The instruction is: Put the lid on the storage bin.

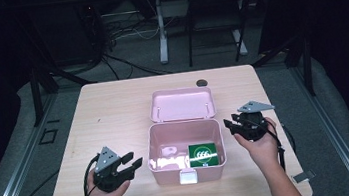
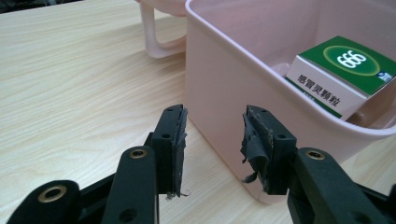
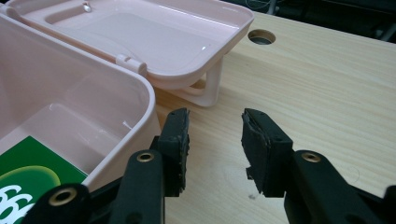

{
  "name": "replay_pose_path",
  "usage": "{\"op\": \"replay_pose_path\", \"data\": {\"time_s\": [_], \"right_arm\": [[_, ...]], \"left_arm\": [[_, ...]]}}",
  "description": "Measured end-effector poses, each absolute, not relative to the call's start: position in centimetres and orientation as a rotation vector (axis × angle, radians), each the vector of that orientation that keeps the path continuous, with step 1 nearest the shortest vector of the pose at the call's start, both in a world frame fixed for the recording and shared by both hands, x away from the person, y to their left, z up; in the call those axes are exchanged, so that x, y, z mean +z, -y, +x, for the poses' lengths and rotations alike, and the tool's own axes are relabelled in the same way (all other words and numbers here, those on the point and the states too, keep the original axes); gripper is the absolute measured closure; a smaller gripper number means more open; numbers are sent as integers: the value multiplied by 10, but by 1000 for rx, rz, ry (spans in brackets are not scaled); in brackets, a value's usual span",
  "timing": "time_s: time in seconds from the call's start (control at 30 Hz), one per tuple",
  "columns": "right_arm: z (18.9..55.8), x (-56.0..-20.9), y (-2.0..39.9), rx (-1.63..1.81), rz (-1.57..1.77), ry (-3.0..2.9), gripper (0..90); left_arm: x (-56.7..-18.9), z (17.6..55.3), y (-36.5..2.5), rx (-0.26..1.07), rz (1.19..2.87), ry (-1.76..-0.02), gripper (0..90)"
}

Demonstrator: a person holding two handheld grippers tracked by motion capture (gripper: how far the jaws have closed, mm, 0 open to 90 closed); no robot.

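Note:
A pink plastic box (image 1: 218, 145) stands open in the middle of the wooden table, its lid (image 1: 182, 104) laid back behind it. Inside, at the right, lies a green and white medicine carton (image 1: 203, 154) (image 2: 341, 74) (image 3: 28, 179). My left gripper (image 1: 131, 163) (image 2: 214, 149) is open just left of the box, its jaws facing the box's corner with nothing between them. My right gripper (image 1: 231, 124) (image 3: 215, 144) is open just right of the box's far right corner, over bare table, holding nothing.
A round cable hole (image 1: 202, 82) (image 3: 261, 36) sits in the table behind the lid. The lid's handle (image 2: 156, 35) (image 3: 208, 88) rests on the table. Bare wood lies left and right of the box. Table legs and cables stand on the floor beyond.

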State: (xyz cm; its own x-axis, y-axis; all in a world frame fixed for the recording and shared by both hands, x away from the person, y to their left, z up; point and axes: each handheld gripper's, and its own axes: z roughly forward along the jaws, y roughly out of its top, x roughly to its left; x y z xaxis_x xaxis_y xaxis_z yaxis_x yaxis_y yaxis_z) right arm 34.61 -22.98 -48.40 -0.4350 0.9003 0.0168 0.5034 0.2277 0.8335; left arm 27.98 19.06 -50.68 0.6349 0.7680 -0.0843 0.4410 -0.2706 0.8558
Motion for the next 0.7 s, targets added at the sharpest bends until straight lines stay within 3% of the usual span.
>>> {"op": "replay_pose_path", "data": {"time_s": [0.3, 0.7], "right_arm": [[350, -480, 232, 1101, 1381, -2013, 561], [367, -465, 219, 1079, 1405, -2155, 587]], "left_arm": [[-500, 281, -189, 424, 1911, -951, 572], [-485, 287, -174, 417, 1946, -902, 570]]}}
